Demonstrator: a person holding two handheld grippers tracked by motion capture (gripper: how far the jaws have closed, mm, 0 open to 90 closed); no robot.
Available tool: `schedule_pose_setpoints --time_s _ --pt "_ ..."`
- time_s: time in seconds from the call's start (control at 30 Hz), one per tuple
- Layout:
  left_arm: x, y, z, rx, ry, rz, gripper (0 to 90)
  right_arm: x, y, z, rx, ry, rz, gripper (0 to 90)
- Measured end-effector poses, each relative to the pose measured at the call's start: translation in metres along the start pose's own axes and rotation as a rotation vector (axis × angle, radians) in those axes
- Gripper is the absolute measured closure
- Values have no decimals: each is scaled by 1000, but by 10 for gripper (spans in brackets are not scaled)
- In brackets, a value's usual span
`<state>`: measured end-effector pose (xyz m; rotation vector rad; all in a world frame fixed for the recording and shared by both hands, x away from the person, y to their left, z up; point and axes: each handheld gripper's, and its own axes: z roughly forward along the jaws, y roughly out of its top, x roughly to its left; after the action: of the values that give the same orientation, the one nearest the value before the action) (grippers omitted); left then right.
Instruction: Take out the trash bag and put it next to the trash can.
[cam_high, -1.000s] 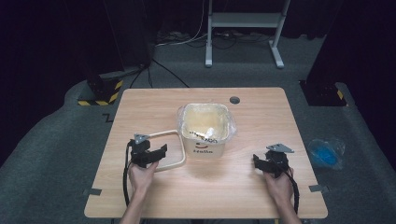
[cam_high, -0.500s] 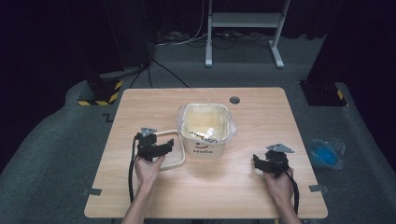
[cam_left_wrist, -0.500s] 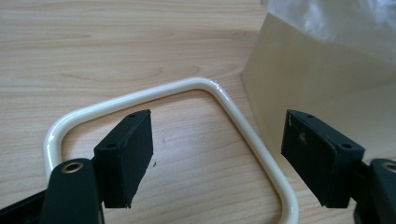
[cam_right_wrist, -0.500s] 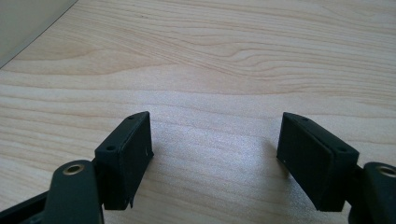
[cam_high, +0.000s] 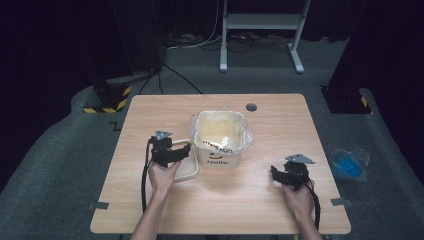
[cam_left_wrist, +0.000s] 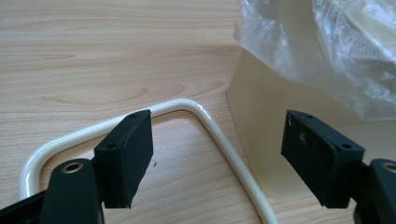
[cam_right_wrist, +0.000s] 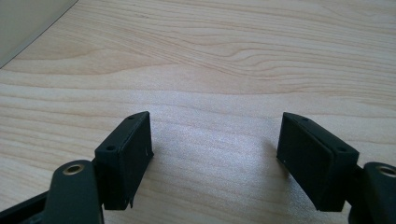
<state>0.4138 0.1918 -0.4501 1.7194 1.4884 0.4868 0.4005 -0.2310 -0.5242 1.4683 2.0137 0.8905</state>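
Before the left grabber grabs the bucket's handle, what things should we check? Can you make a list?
1. Left gripper open: ok, jaws wide apart.
2. Handle between its jaws: ok, the cream bar runs through the gap, untouched.
3. Handle flat on the table: ok.
4. Bucket upright: ok, plastic liner inside.
5. Right gripper out of the way: ok, open, apart from the bucket.
6. Bucket's weight: cannot tell.

Bin (cam_high: 220, 145) contents hidden under crinkled liner (cam_left_wrist: 327, 42); handle loop (cam_left_wrist: 205, 121) cut off by bottom edge; blue object (cam_high: 348, 163) on floor unidentifiable.
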Motion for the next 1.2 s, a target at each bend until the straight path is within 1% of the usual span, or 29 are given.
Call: schedule_pose_setpoints --time_s 0.07,0.2,0.33,0.57,0.67,0.7,0.83,0.93,1.03,1.1,1.13,1.2 --pt "0 -1 2 11 7 10 251 0 0 0 0 0 0 261" --pt "0 0 5 12 -2 -3 250 0 0 0 0 -1 0 261" --pt "-2 2 6 16 -3 3 250 0 0 0 0 0 0 261" --pt "-8 11 1 -6 -6 12 251 0 0 0 0 0 -1 260" --pt "-6 13 1 -15 -14 -5 255 0 0 0 0 1 -1 261" --pt "-6 13 1 -11 -14 -3 255 0 0 0 0 0 -1 261" --pt "-4 14 -2 -29 -31 -32 258 0 0 0 0 1 -1 260" --pt "-5 17 -5 -28 -27 -24 259 0 0 0 0 0 -1 261" --pt "-6 21 -7 -39 -28 -25 259 0 0 0 0 1 -1 260" --pt "-8 24 -9 -40 -18 -7 259 0 0 0 0 0 -1 260" --pt "-9 25 -10 -47 -17 -7 259 0 0 0 0 1 -1 260" --pt "-9 27 -11 -43 -12 1 260 0 0 0 0 1 -1 260"
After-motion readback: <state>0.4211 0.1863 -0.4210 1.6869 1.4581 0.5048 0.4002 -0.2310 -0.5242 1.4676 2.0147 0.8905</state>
